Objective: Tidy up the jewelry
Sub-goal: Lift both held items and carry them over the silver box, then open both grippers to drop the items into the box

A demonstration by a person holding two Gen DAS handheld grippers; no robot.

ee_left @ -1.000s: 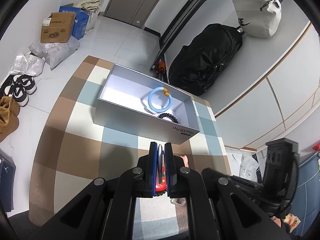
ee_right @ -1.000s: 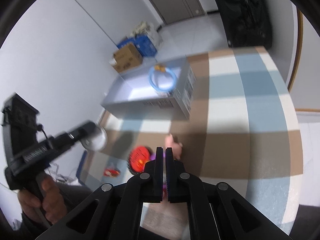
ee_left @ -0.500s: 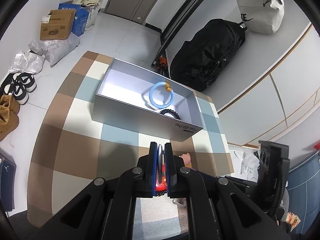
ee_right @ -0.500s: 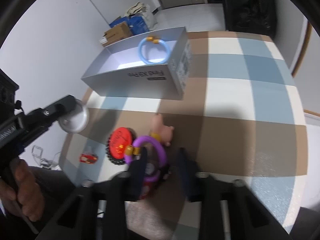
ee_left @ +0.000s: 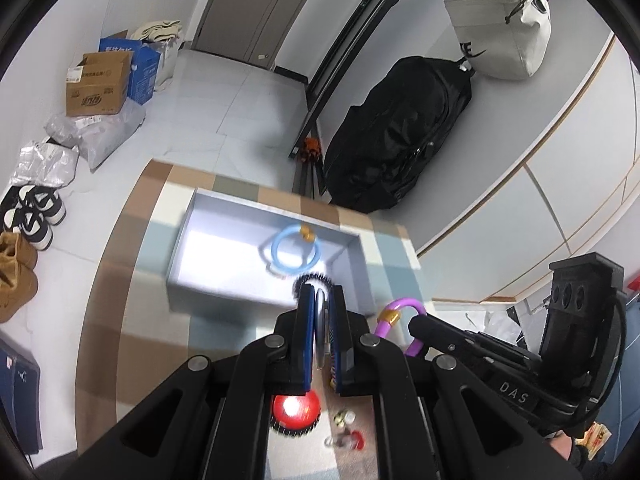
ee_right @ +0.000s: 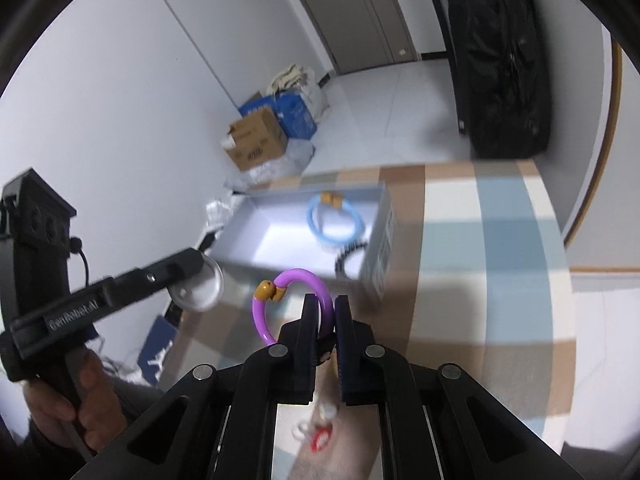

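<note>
Jaws on purple ring (ee_right: 294, 292), silver disc (ee_right: 198, 287).

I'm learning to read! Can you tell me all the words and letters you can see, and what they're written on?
"DAS" on the right claw's black handle, seen from the left wrist.
"GenRobot.AI" on the left claw's black handle; blurred, so this reading is unsure.
Cardboard box: dark printed characters, too blurred to read.
Blue box: white characters, too small to read.
Gray box: print on its side, blurred, unreadable.
White bag: a partial black logo, unreadable.

My black fingers (ee_right: 310, 316) pinch a purple ring (ee_right: 298, 280) with an orange bead; a light-blue ring (ee_right: 336, 222) lies in the grey box (ee_right: 384, 240) on a brown-blue-cream checked desk (ee_right: 500, 280).
</note>
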